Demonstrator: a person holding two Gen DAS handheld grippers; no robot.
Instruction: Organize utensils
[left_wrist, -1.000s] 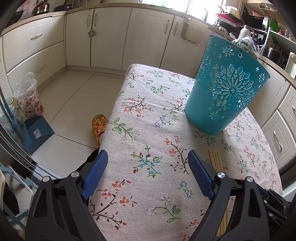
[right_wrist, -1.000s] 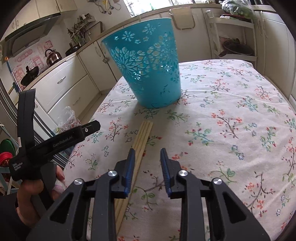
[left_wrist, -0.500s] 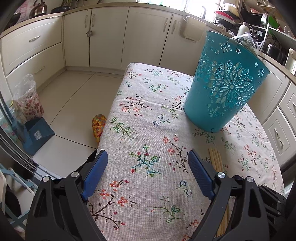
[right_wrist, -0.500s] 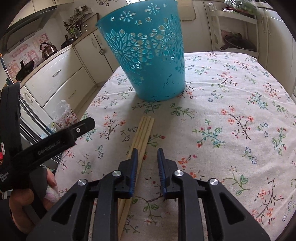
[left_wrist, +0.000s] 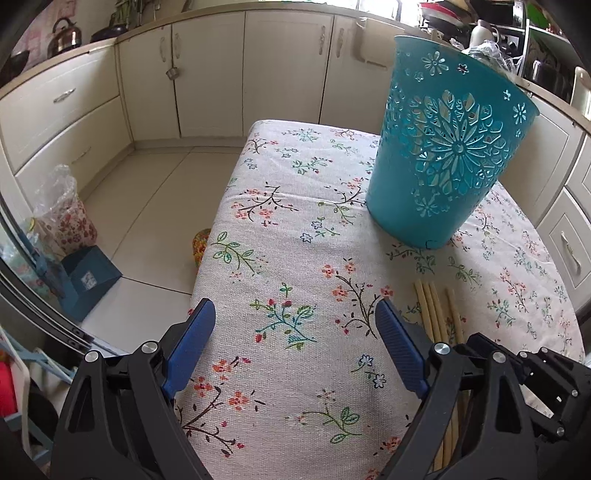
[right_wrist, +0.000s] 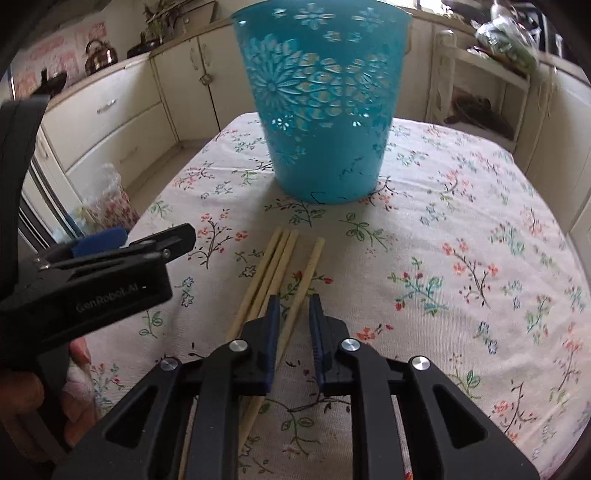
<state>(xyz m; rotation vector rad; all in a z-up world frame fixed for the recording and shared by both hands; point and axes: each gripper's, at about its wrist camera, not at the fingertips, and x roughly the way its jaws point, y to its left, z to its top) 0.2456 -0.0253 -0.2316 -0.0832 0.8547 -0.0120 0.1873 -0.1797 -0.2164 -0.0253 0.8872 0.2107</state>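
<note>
While the left tool gapes, the right tool has been narrowing around one chopstick.

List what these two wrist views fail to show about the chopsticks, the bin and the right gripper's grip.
- Chopsticks, near ends: right wrist view, hidden under the right gripper; left wrist view, behind the left gripper.
- Grip: the jaws have just been closing around one chopstick; pad contact unclear.
- Teal bin, inside: both views, rim cut off or walls block it.

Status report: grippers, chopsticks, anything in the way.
Left gripper open, empty. Right gripper closing around one chopstick, not yet clamped. Three more chopsticks beside it. Teal basket upright beyond, path clear.
</note>
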